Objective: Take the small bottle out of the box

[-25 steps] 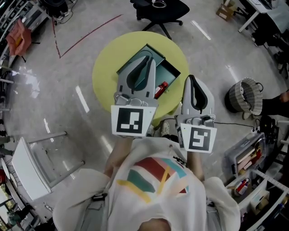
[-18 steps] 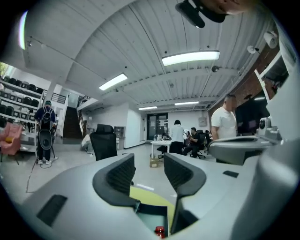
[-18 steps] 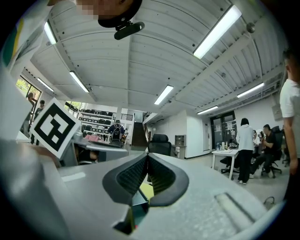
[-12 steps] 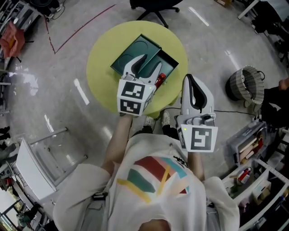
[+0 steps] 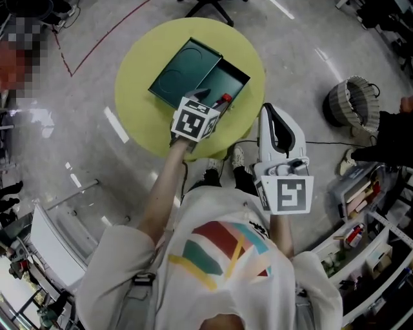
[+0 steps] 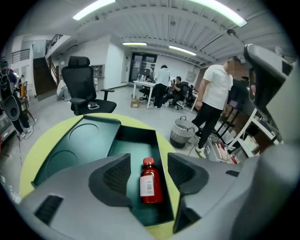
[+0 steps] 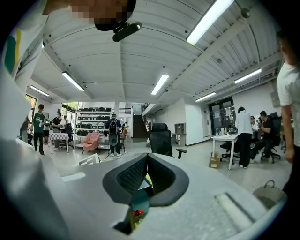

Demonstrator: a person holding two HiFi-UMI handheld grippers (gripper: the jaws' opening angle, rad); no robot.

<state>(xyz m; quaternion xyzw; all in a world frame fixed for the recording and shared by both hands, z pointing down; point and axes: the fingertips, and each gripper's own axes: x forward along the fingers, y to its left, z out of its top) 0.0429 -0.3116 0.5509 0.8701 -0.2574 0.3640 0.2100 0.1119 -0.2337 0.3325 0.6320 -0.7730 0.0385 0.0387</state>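
Note:
A small red bottle [image 6: 151,183] with a white label lies on its side in the open tray of the dark green box [image 6: 133,147], at the end nearest me. In the head view only its red cap [image 5: 225,98] shows past my left gripper [image 5: 208,98]. That gripper [image 6: 148,163] tilts down over the box. Its jaws have just been opening and now stand wide, one on each side of the bottle and above it, not touching it. My right gripper [image 5: 272,111] hovers level off the table's near right edge, and its jaws [image 7: 147,158] are shut on nothing.
The box [image 5: 193,71], lid swung open to the left, rests on a round yellow table [image 5: 139,97]. A woven basket [image 5: 352,111] stands on the floor to the right, a black office chair [image 5: 213,8] beyond the table, and a white folding chair [image 5: 48,242] at the left. People [image 6: 213,101] stand in the background.
My left gripper has dropped from chest height down to the box, tipped its nose downward and opened its jaws. The right gripper has sunk only a little.

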